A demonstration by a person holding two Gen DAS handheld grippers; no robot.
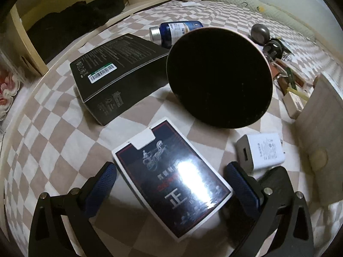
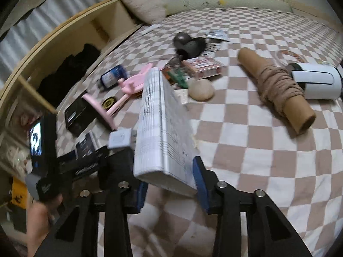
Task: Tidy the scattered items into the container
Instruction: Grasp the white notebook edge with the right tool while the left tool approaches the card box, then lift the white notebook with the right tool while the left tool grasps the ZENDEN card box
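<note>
I work over a bed [image 2: 246, 128] in a soft beige-and-white checked cover, with pillows and a wooden shelf beyond. My left gripper [image 1: 170, 175] stands wide open around a glossy dark card box [image 1: 171, 184], touching nothing, a matt black round mirror [image 1: 218, 77] ahead. Only the right view shows my right gripper [image 2: 169, 184] clamped on the pale wood-grain container [image 2: 160, 126], tilted, with a cardboard tube [image 2: 276, 90] to its right.

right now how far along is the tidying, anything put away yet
Nothing looks put away, and no container is clearly in view. In hand: the right gripper is clamped on a white book; the left gripper is open around a dark card box. Left on the checkered bed: white charger, black box, blue bottle, cardboard tube.
</note>
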